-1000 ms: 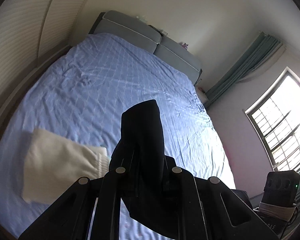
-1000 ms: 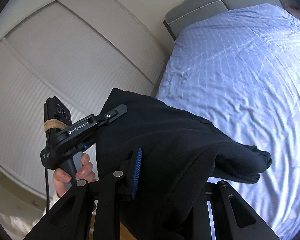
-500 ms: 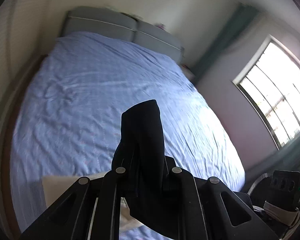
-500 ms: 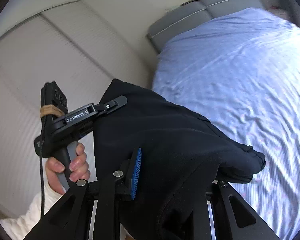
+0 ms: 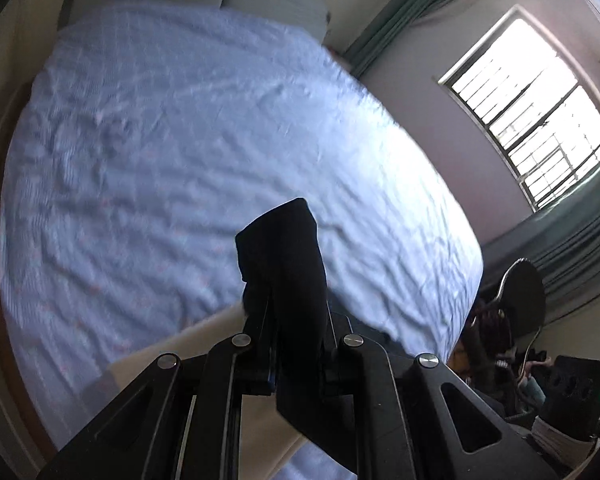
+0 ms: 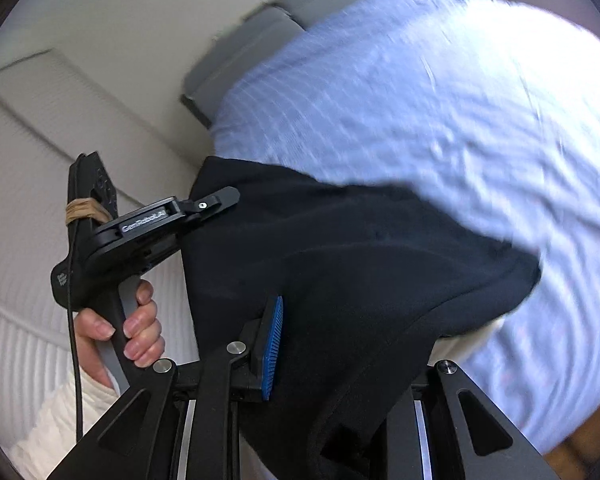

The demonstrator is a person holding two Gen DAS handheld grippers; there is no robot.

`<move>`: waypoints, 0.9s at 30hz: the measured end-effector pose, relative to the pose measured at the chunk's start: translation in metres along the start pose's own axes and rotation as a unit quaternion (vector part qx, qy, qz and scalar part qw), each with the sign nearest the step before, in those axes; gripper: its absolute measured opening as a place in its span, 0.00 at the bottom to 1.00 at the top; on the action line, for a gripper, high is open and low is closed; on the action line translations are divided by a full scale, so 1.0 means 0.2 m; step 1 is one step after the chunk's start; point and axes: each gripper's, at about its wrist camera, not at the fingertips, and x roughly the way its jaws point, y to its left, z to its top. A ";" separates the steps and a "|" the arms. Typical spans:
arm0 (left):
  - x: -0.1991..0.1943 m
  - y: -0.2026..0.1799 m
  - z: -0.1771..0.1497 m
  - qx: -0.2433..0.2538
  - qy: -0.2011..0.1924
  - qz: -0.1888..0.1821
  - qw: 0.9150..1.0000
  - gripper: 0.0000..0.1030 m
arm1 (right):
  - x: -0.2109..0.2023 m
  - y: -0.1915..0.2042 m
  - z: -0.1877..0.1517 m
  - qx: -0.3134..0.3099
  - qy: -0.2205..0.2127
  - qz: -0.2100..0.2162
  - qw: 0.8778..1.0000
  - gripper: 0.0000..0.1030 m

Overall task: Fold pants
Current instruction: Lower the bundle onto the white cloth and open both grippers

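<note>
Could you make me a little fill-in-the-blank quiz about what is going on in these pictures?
1. Both grippers are shut on a dark pair of ____.
2. The bed sheet is light ____.
3. Daylight enters through a barred ____ beside the green curtain.
4. The hand gripping the left gripper's handle wears a ____ sleeve.

Answers: pants; blue; window; white

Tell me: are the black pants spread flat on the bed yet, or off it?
Off it. The black pants hang bunched between the left gripper and right gripper, both clamped on the cloth, above the blue sheet.
</note>
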 end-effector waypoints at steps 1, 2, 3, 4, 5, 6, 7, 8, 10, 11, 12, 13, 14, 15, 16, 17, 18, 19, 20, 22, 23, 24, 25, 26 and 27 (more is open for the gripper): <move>0.02 0.06 -0.03 -0.009 0.010 0.002 1.000 0.14 | 0.04 -0.01 -0.04 0.017 0.011 0.000 1.000 0.24; 0.03 0.11 -0.06 -0.017 0.018 0.004 1.000 0.14 | 0.08 -0.03 -0.10 0.034 0.025 0.002 0.999 0.24; 0.05 0.17 -0.10 -0.028 0.026 0.005 0.999 0.14 | 0.12 -0.03 -0.13 0.045 0.035 0.004 0.998 0.24; 0.06 0.21 -0.12 -0.032 0.031 0.006 0.999 0.13 | 0.16 -0.04 -0.16 0.055 0.045 0.005 0.997 0.24; 0.07 0.24 -0.14 -0.035 0.035 0.007 0.999 0.13 | 0.20 -0.05 -0.21 0.069 0.058 0.004 0.996 0.24; 0.09 0.28 -0.17 -0.037 0.043 0.011 0.998 0.13 | 0.24 -0.04 -0.23 0.077 0.067 0.002 0.995 0.24; 0.10 0.31 -0.19 -0.039 0.050 0.016 0.998 0.13 | 0.27 -0.05 -0.26 0.088 0.078 0.001 0.993 0.24; 0.11 0.33 -0.20 -0.041 0.056 0.021 0.997 0.13 | 0.32 -0.05 -0.28 0.095 0.088 0.000 0.992 0.24; 0.12 0.39 -0.23 -0.051 0.067 0.024 0.996 0.13 | 0.38 -0.05 -0.38 0.108 0.110 -0.004 0.988 0.24; 0.13 0.42 -0.24 -0.056 0.070 0.025 0.996 0.13 | 0.41 -0.05 -0.41 0.114 0.121 -0.006 0.986 0.24; 0.14 0.45 -0.26 -0.062 0.073 0.028 0.995 0.13 | 0.44 -0.05 -0.44 0.119 0.131 -0.007 0.984 0.24; 0.15 0.48 -0.27 -0.067 0.078 0.030 0.994 0.13 | 0.47 -0.05 -0.47 0.125 0.143 -0.009 0.982 0.24; 0.16 0.51 -0.28 -0.073 0.083 0.033 0.993 0.13 | 0.50 -0.05 -0.49 0.127 0.152 -0.011 0.980 0.24; 0.17 0.54 -0.30 -0.078 0.089 0.036 0.992 0.13 | 0.54 -0.06 -0.52 0.131 0.165 -0.014 0.978 0.25; 0.18 0.57 -0.31 -0.083 0.096 0.039 0.991 0.13 | 0.57 -0.07 -0.53 0.134 0.174 -0.017 0.975 0.26; 0.20 0.60 -0.32 -0.089 0.104 0.043 0.990 0.14 | 0.60 -0.08 -0.55 0.140 0.184 -0.019 0.973 0.28; 0.21 0.62 -0.33 -0.093 0.110 0.047 0.988 0.14 | 0.63 -0.09 -0.58 0.151 0.196 -0.023 0.969 0.31; 0.22 0.64 -0.34 -0.097 0.113 0.050 0.988 0.14 | 0.65 -0.10 -0.60 0.157 0.206 -0.030 0.965 0.36; 0.23 0.66 -0.34 -0.102 0.116 0.053 0.987 0.15 | 0.68 -0.10 -0.63 0.162 0.220 -0.038 0.961 0.38; 0.23 0.69 -0.35 -0.109 0.117 0.070 0.985 0.18 | 0.70 -0.09 -0.67 0.156 0.242 -0.053 0.956 0.41; 0.23 0.70 -0.34 -0.111 0.118 0.080 0.984 0.19 | 0.72 -0.08 -0.70 0.152 0.255 -0.061 0.953 0.42; 0.23 0.71 -0.34 -0.109 0.118 0.093 0.982 0.22 | 0.73 -0.08 -0.72 0.150 0.268 -0.065 0.950 0.46; 0.23 0.70 -0.34 -0.105 0.119 0.108 0.981 0.25 | 0.73 -0.07 -0.75 0.150 0.278 -0.064 0.947 0.48; 0.23 0.70 -0.34 -0.099 0.119 0.122 0.980 0.28 | 0.74 -0.06 -0.75 0.152 0.282 -0.062 0.945 0.48; 0.22 0.69 -0.33 -0.095 0.117 0.136 0.979 0.33 | 0.74 -0.06 -0.76 0.152 0.287 -0.059 0.944 0.48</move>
